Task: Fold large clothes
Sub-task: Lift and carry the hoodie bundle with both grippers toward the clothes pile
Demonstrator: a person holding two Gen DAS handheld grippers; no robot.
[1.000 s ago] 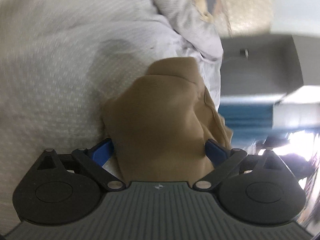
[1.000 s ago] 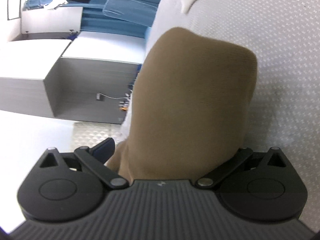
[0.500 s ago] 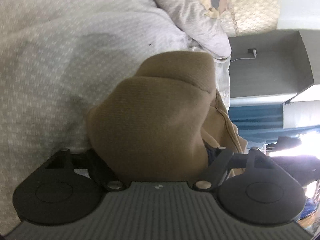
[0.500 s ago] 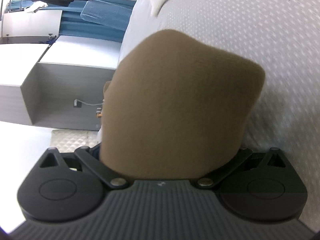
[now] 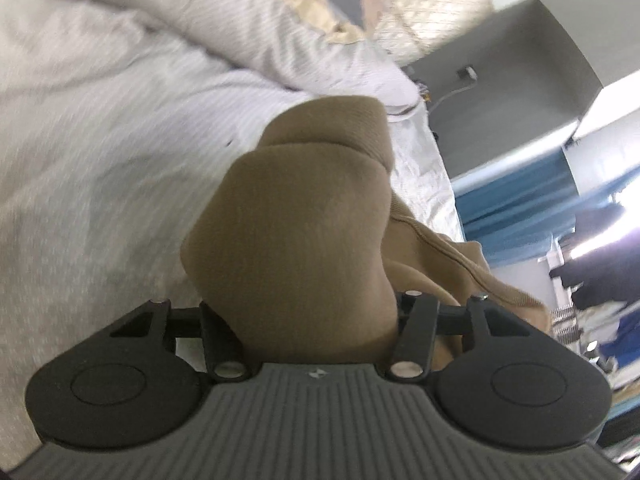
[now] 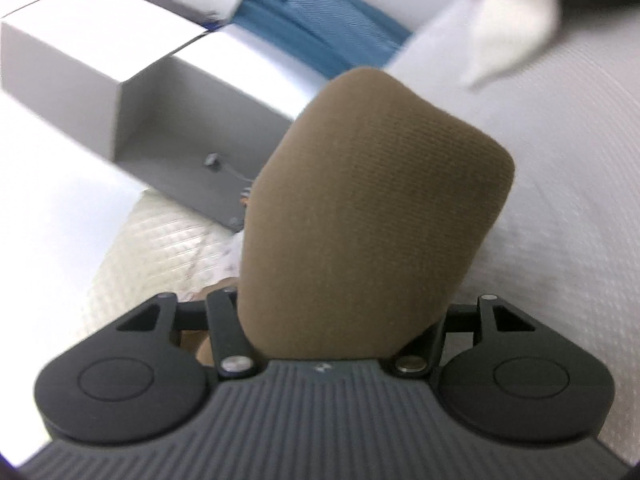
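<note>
Both claws are closing on bunched ends of the tan garment (image 5: 304, 240) – left gripper (image 5: 316, 320), right gripper (image 6: 340, 316) – above the white bedspread (image 5: 100, 168); folding seems barely begun.

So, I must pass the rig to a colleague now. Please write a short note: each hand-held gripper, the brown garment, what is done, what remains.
Left hand-held gripper: jaws closing, thick fold of the brown garment between them.
Right hand-held gripper: jaws closing, another bunch of the same garment between them.
Garment: bunched up over the white bed cover, near the bed edge; pillow behind.
Done: both grippers placed on the cloth.
Left: secure both grips, finish the fold, lay it flat.
</note>
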